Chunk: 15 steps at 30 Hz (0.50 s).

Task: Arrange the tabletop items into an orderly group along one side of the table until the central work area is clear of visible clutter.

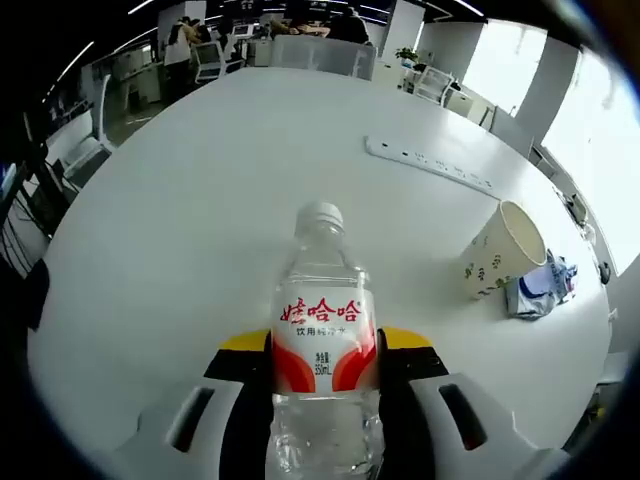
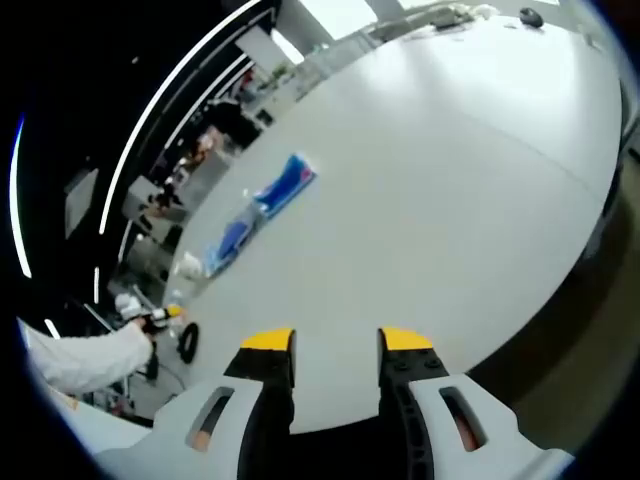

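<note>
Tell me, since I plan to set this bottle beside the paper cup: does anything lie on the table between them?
Nothing visible does. The water bottle sits clamped in the left gripper, and bare white table stretches from it to the tipped paper cup. The power strip lies farther back, off that line.

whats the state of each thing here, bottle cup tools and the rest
water bottle: capped, held between the left tool's jaws
left tool: shut on the water bottle
paper cup: tipped on its side on the table, mouth open
crumpled blue and white wrapper: lying beside the paper cup
power strip: flat on the table
right tool: open, holding nothing
blue packets: lying flat on the table
white table: mostly bare
</note>
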Tool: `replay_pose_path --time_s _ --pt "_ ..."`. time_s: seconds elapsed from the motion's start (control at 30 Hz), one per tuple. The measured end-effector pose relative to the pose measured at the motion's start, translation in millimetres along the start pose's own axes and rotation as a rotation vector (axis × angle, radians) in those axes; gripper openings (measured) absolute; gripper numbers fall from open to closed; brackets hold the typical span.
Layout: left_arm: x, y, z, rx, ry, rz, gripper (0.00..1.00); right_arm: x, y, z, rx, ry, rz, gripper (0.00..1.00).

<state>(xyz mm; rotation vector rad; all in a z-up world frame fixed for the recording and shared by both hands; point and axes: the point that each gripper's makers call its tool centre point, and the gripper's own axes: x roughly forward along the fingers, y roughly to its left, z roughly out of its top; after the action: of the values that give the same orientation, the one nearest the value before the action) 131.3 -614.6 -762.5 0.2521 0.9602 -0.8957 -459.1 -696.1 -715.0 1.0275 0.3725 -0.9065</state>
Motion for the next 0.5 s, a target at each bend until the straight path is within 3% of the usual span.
replay_pose_path --time_s 0.2,0.27,0.5 --pt "-1.5 -1.0 -1.0 -0.006 0.002 -0.045 0.36 11.0 10.6 9.1 -0.006 -0.012 0.026 0.31" --pt "-5.9 -6.6 5.9 -0.051 -0.041 -0.079 0.36 15.4 14.3 11.2 -0.015 -0.010 0.038 0.31" --pt "-37.5 -11.9 31.8 -0.065 -0.189 -0.122 0.37 31.0 24.9 18.6 -0.041 0.004 0.074 0.31"
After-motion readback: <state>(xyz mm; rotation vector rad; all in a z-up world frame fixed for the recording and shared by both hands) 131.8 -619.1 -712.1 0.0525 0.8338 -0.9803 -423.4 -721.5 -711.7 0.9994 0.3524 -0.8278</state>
